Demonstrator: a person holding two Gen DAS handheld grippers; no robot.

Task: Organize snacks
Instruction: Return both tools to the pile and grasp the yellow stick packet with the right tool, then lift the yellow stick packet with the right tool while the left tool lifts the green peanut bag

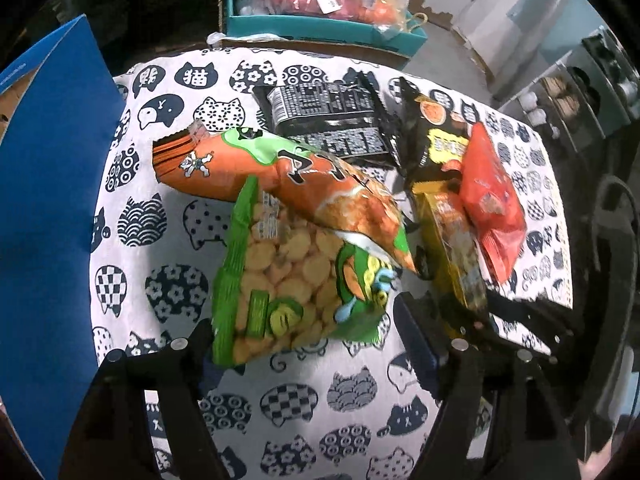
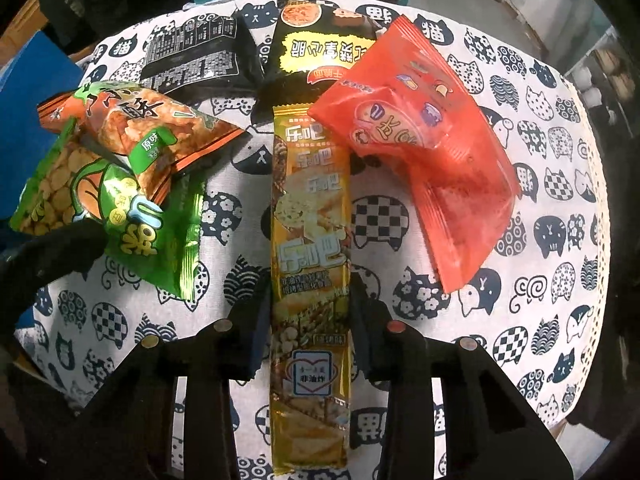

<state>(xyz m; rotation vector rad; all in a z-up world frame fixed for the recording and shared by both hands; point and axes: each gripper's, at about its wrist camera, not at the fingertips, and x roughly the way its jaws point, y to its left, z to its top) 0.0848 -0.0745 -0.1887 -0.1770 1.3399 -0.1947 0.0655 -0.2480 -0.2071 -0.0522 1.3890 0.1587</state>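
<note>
Several snack packs lie on a cat-print cloth (image 2: 540, 200). My right gripper (image 2: 308, 320) is shut on a long yellow snack pack (image 2: 310, 240), one finger on each side. A red pack (image 2: 420, 152) rests across its far end, with a black-and-yellow pack (image 2: 320, 48) and a black pack (image 2: 192, 56) behind. My left gripper (image 1: 308, 344) is open, with the near end of a green biscuit bag (image 1: 288, 280) between its fingers. An orange bag (image 1: 280, 176) lies on top of the green bag. The yellow pack (image 1: 452, 248) and red pack (image 1: 488, 196) show at the right.
A blue board (image 1: 44, 200) stands at the cloth's left edge. A teal box (image 1: 320, 24) holding a clear bag of items sits beyond the far edge. Shelving (image 1: 580, 92) stands at the far right. The cloth's edge runs close on the right.
</note>
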